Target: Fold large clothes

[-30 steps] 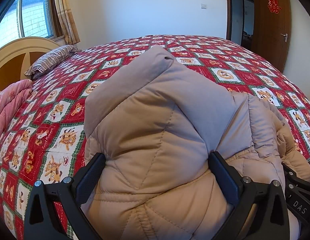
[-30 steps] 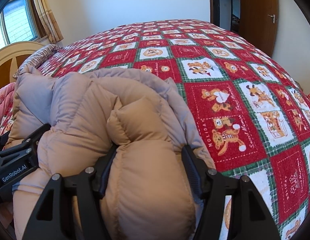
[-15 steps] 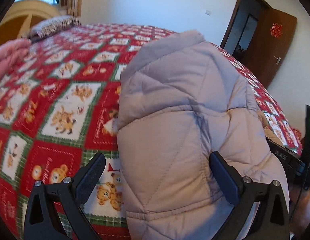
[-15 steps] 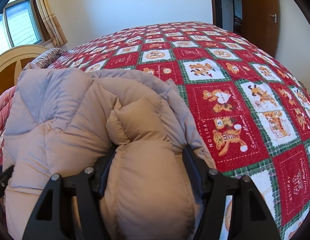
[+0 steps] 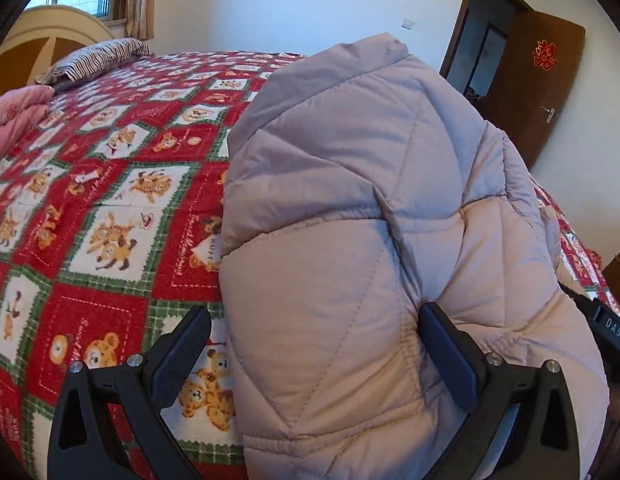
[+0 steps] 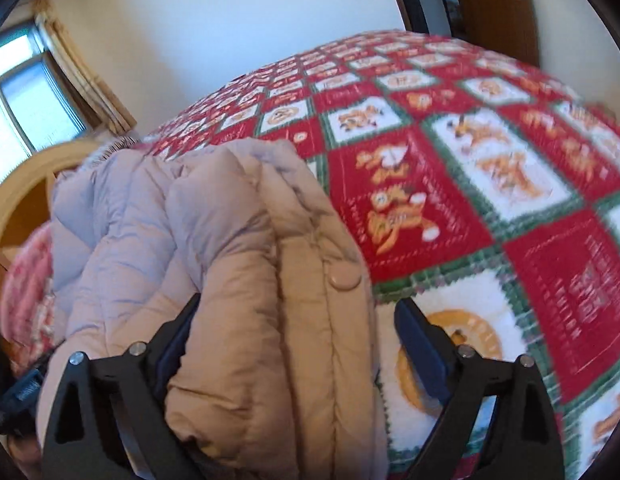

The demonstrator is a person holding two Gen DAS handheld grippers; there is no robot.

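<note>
right tool [image 6: 296, 344]: black two-finger tool, jaws wide, having just been opening. the folded edge of the puffer jacket [image 6: 246, 280] lies between them; the left finger [image 6: 176, 340] sits against the padding, the right one stands clear over the bedspread. picture blurred.

left tool [image 5: 314, 354]: black two-finger tool, jaws spread wide. right finger [image 5: 446, 356] pressed into a quilted fold of the jacket, left finger [image 5: 182, 352] apart from it with bedspread showing in the gap. no clamp on the fabric.

puffer jacket [image 5: 370, 220]: beige-to-greyish quilted down coat, bunched in a thick folded mound on the near part of the bed, between and ahead of both tools. one round snap button [image 6: 344, 280] shows on the placket in the right view.

bedspread [image 5: 110, 200]: red and green checked cover with white panels of bear figures, over the whole bed.

striped pillow [image 5: 94, 62]: at the far left of the bed, by the headboard [image 5: 50, 36].

pink quilt [image 5: 14, 120]: folded, at the left edge of the bed.

window [image 6: 18, 108] with curtain [image 6: 86, 76]: far left wall.

brown door [image 5: 530, 92]: open, far right, red paper ornament [image 5: 544, 56] on it.
</note>
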